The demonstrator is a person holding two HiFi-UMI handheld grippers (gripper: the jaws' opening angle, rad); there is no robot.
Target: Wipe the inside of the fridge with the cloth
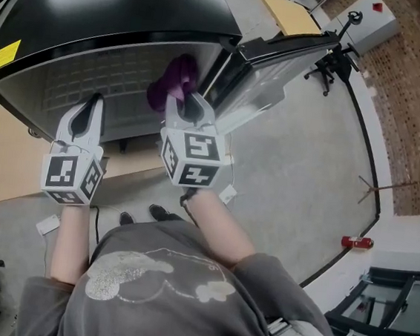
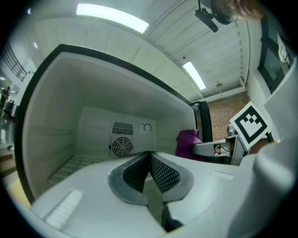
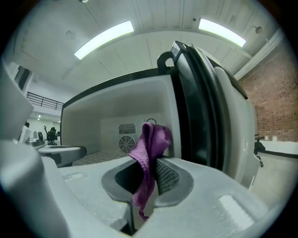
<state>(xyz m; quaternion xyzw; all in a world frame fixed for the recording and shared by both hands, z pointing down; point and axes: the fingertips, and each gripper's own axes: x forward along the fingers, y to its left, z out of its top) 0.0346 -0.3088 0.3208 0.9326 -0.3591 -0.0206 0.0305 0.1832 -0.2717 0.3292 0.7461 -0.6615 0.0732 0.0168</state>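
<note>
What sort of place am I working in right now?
Probably a lab or workshop, not a home kitchen: the mini fridge sits on a board on a bare concrete floor, with a brick wall and ceiling strip lights.

Bright ceiling strips (image 2: 111,16) light evenly; fisheye edges bend and darken.

Grey floor (image 1: 290,187), brick wall (image 3: 279,102), strip lights (image 2: 111,17) on a white panelled ceiling (image 2: 223,51).

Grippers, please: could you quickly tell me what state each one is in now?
Left gripper: closed, empty.
Right gripper: closed on the purple cloth.
</note>
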